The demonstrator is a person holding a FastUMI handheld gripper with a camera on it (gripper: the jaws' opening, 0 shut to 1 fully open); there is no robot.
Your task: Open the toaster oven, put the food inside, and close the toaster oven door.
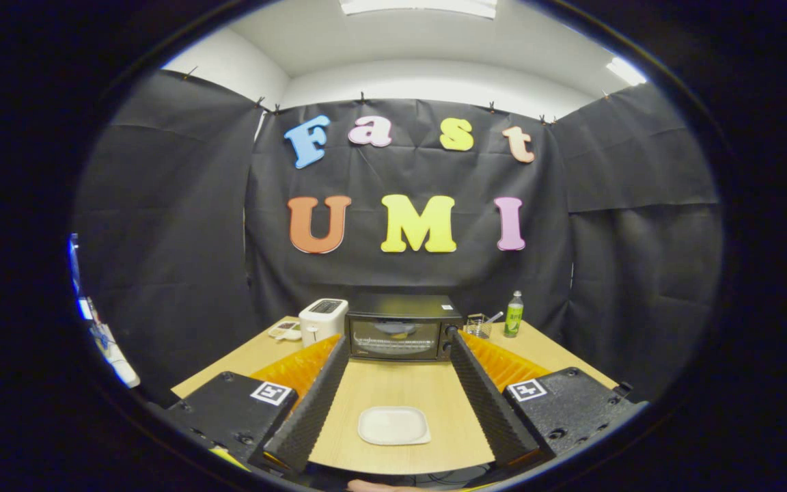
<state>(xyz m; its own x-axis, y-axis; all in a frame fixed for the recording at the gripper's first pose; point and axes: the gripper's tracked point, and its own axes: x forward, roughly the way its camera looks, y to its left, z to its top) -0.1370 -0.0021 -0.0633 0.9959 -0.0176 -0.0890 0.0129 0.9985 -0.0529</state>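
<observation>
A black toaster oven [402, 328] stands at the far side of the wooden table [400, 389], its glass door shut. Through the glass something pale shows on the rack inside, too small to name. A white square plate [393, 425] lies bare on the table between my two fingers, near the front edge. My gripper [399, 348] is open, held well back from the oven, with nothing between its ridged black fingers [318, 403].
A white pop-up toaster [322, 320] stands just left of the oven, with a small flat item [285, 331] beside it. Right of the oven are a small wire basket [478, 325] and a green bottle [514, 314]. Black cloth walls close in the table.
</observation>
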